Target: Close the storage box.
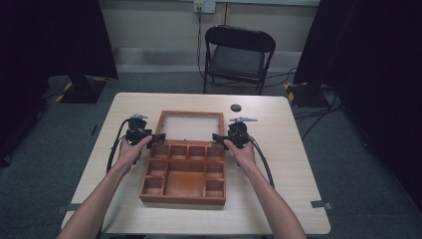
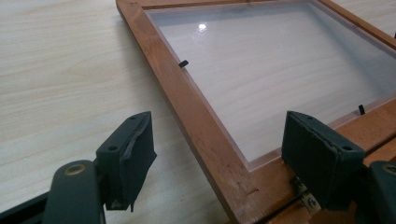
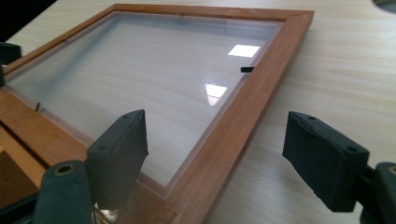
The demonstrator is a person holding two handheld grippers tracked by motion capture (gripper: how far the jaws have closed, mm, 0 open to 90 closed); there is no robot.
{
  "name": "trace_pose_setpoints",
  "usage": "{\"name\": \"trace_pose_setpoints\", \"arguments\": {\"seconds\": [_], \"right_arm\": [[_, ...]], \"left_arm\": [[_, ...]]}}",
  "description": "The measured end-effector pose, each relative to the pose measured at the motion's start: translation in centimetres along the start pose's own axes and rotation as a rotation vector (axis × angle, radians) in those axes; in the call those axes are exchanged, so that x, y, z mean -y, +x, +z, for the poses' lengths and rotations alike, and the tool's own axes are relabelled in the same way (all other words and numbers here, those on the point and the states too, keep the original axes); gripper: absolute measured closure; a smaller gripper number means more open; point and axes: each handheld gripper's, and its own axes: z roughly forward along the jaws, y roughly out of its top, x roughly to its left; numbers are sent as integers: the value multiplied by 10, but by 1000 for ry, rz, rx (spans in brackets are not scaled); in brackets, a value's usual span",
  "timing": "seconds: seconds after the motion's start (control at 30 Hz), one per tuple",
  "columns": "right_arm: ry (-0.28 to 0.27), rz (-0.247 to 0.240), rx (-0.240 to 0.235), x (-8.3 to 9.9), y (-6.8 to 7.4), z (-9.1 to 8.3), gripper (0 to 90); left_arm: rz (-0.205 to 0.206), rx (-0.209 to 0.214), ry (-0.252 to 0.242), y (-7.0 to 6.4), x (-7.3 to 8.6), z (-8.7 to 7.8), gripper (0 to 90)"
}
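**Both grippers poised at the lid's side rails**

The left gripper [image 2: 217, 158] stands wide open, gripping nothing, its jaws straddling the left rail of the glazed lid [image 1: 191, 115] close to the hinge corner. The right gripper [image 3: 233, 158] mirrors it: jaws spread wide and empty, one over the clear pane, the other over bare tabletop, with the right rail between them. This matched placement suggests a two-handed lift, one grip per side so the lid swings evenly on its hinges (a small brass hinge shows at the near corner in the left gripper view).

The lid lies flat on the table [image 1: 278, 149], folded back from the wooden compartment box [image 1: 185, 174], which sits at the table's middle between the person's forearms, its compartments apparently empty. Farther off, a small dark round object [image 1: 235, 107] rests near the far edge, and a folding chair [image 1: 238, 57] stands beyond.
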Motion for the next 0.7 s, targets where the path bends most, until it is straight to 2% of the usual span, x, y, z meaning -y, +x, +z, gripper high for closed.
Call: {"name": "trace_pose_setpoints", "arguments": {"seconds": [0.13, 0.17, 0.3, 0.33, 0.37, 0.47, 0.57, 0.7], "right_arm": [[10, 17, -27, -1, 3, 4, 211], [18, 22, -41, -1, 4, 6, 198], [45, 37, -38, -4, 6, 10, 156], [45, 37, -38, -4, 6, 10, 156], [50, 60, -55, -4, 4, 11, 149], [53, 74, -63, -3, 3, 12, 147], [65, 75, -63, -5, 3, 12, 145], [71, 89, -71, -5, 2, 12, 148]], "left_arm": [[-5, 27, -1, -3, -1, 6, 249], [9, 24, 1, -5, -3, 7, 249], [14, 30, 5, -6, -3, 8, 239], [11, 35, 8, -5, -3, 9, 239], [-5, 38, 2, -4, -2, 10, 233], [-3, 26, -12, -7, -1, 10, 221], [1, 33, -3, -6, -2, 11, 211], [-14, 41, -6, -5, -1, 12, 201]]}}
